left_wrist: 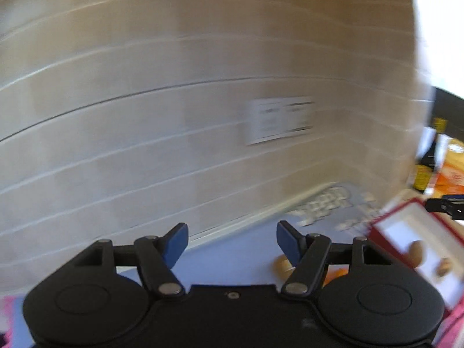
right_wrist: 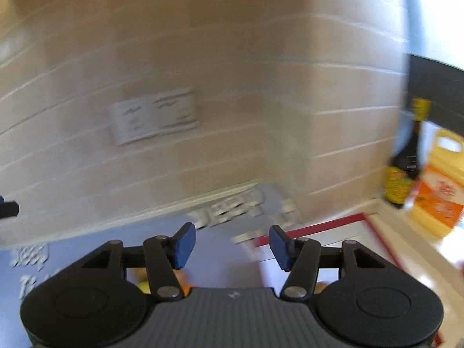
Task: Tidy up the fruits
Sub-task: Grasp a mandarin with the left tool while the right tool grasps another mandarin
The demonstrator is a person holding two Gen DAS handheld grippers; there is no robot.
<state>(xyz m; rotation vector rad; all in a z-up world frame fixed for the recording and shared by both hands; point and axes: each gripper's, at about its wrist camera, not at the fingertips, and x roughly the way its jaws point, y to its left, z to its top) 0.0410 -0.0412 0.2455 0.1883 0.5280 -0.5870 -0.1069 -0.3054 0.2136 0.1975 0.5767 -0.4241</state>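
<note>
1. Left wrist view — left gripper held above a blue mat, blue-padded fingers spread wide with nothing between them. Brown fruit lies on the mat just behind the right finger; an orange fruit sits beside it, mostly hidden by the linkage. Red-rimmed tray to the right holds two tan fruits. Tiled wall behind carries a paper notice. All blurred.

2. Right wrist view — right gripper, fingers wide apart and holding nothing. Yellow fruit and an orange one peek out beneath the left linkage, on the mat. Tray rim runs rightward. Dark bottle and yellow jug stand at the far right.
</note>
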